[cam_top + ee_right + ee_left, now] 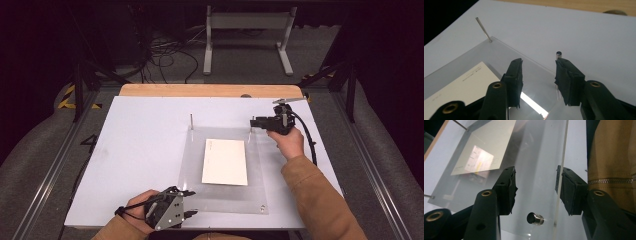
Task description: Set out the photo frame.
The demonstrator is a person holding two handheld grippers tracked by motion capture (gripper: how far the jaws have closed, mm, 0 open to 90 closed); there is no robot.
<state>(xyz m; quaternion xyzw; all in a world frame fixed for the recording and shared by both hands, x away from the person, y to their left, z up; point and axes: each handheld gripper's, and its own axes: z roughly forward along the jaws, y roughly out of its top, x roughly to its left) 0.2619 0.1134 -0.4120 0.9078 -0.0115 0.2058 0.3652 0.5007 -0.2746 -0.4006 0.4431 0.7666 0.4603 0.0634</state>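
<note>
A clear acrylic sheet (195, 150) lies on the white board (140, 150), with a white card (225, 161) at its middle. My left gripper (191, 203) is at the sheet's near left corner. In the left gripper view its jaws (536, 173) stand apart over the sheet (536, 150), whose edge runs along the right pad, and a small metal stud (535, 218) sits between them. My right gripper (253, 121) is at the far right corner, open (538, 62). A capped metal post (558, 54) stands just behind its right jaw, untouched.
A second thin post (191, 121) rises at the sheet's far left corner (484, 29). Another stud (260, 207) marks the near right corner. The table's wooden edge (210, 90) runs along the back; a white stand (247, 35) and cables (165, 55) lie on the floor beyond.
</note>
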